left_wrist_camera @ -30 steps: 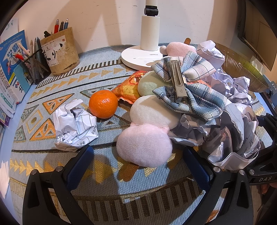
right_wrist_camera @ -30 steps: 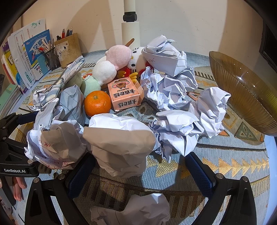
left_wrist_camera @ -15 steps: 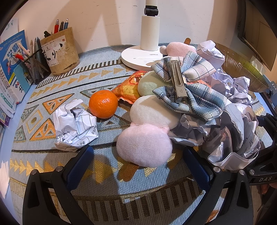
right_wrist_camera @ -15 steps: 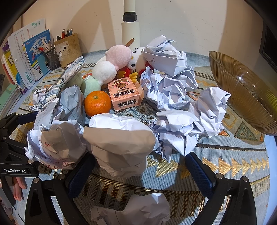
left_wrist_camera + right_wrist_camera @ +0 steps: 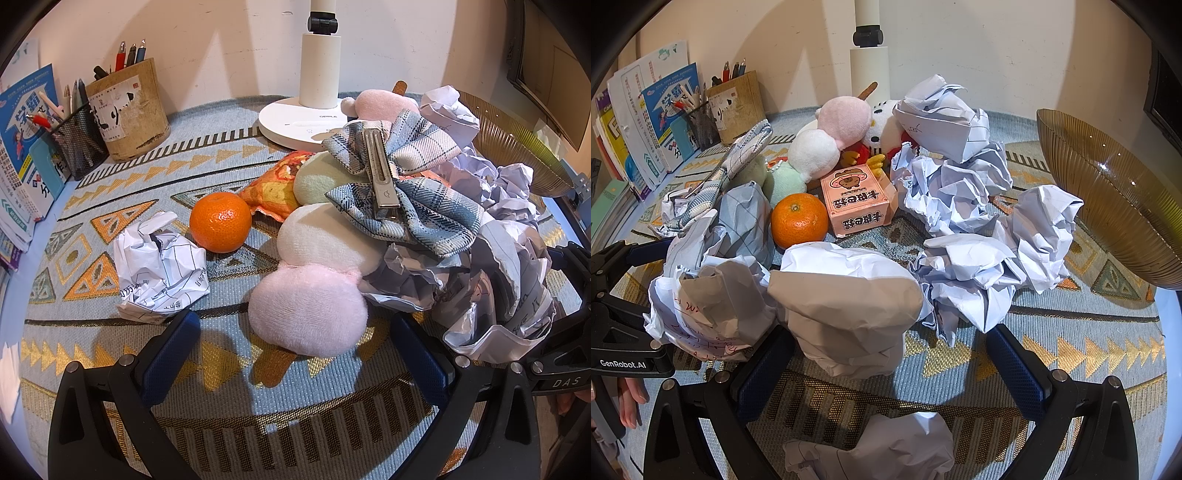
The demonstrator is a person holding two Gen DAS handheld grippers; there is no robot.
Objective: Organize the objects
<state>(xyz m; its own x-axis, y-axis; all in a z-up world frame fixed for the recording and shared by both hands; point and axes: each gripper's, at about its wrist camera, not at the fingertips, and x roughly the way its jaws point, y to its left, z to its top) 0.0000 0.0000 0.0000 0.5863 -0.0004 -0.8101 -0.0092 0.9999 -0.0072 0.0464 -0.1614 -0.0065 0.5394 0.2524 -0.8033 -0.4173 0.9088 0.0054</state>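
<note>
Both grippers spread wide, empty: left gripper point(image 5: 295, 354) straddles pink plush point(image 5: 308, 306), right gripper point(image 5: 890, 369) straddles paper wad point(image 5: 846, 306). Clutter heaped mid-mat point(image 5: 1071, 354); bowl point(image 5: 1108, 206) at far right edge. Risk: lifting either could tumble the pile and roll the orange point(image 5: 799, 220).

We see the amber bowl point(image 5: 1108, 206) cut off by the right edge. The white cat plush point(image 5: 882, 129) is mostly hidden behind crumpled paper point(image 5: 938, 118). Handwriting on another paper wad point(image 5: 698, 317) (red ink) is illegible.
</note>
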